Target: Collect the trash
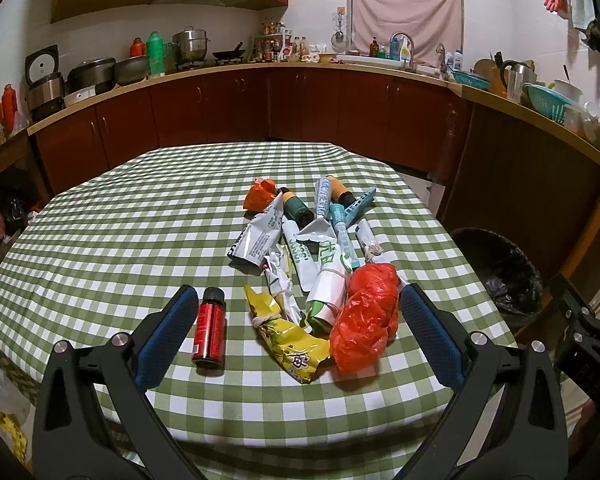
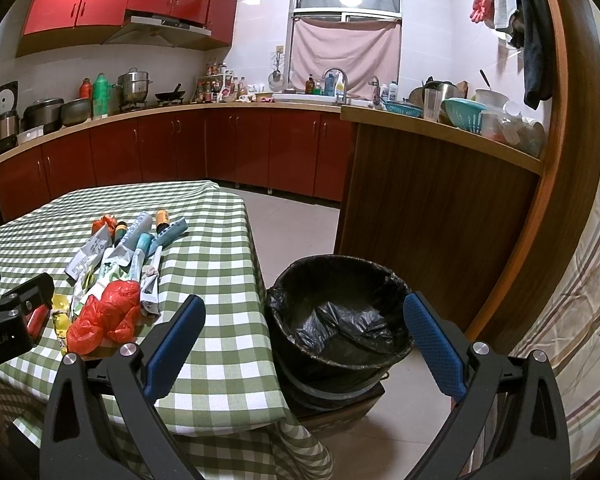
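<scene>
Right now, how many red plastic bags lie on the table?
2: a large crumpled red plastic bag at the pile's near right, a small orange-red plastic bag at its far left. Others may be hidden.

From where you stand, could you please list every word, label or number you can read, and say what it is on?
Nothing reads with certainty.
White and green crumpled wrapper: large green characters, not legible.
Yellow crinkled snack bag: one printed character, unclear.
White foil packet: fine print, too small.
Small red bottle with black cap: label blurred.
</scene>
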